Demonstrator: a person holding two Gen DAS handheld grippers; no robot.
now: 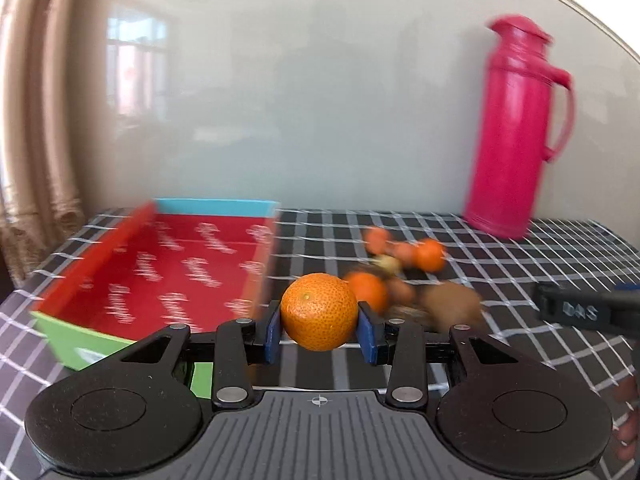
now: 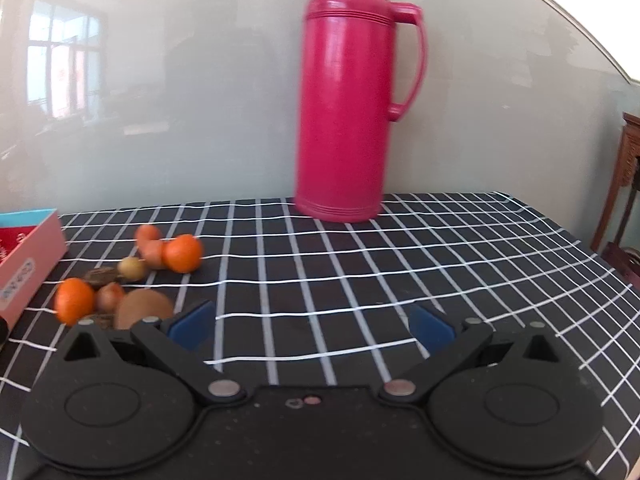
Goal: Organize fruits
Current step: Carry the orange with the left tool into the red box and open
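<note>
My left gripper [image 1: 319, 334] is shut on an orange [image 1: 319, 311] and holds it above the table, just right of the red-lined box [image 1: 172, 276]. Behind it lies a blurred cluster of fruit: an orange [image 1: 368, 290], a kiwi [image 1: 454, 307] and another orange [image 1: 430, 255]. My right gripper [image 2: 310, 326] is open and empty over the checked cloth. To its left lie the same fruits: an orange [image 2: 74, 301], a kiwi [image 2: 142, 310], an orange [image 2: 182, 253] and small round fruits [image 2: 132, 268]. The box corner [image 2: 28, 256] shows at the left edge.
A tall pink thermos [image 2: 348, 92] stands at the back against the wall; it also shows in the left wrist view [image 1: 516, 128]. The other gripper [image 1: 580, 312] shows at the right edge of the left wrist view. A black-and-white checked cloth [image 2: 400, 264] covers the table.
</note>
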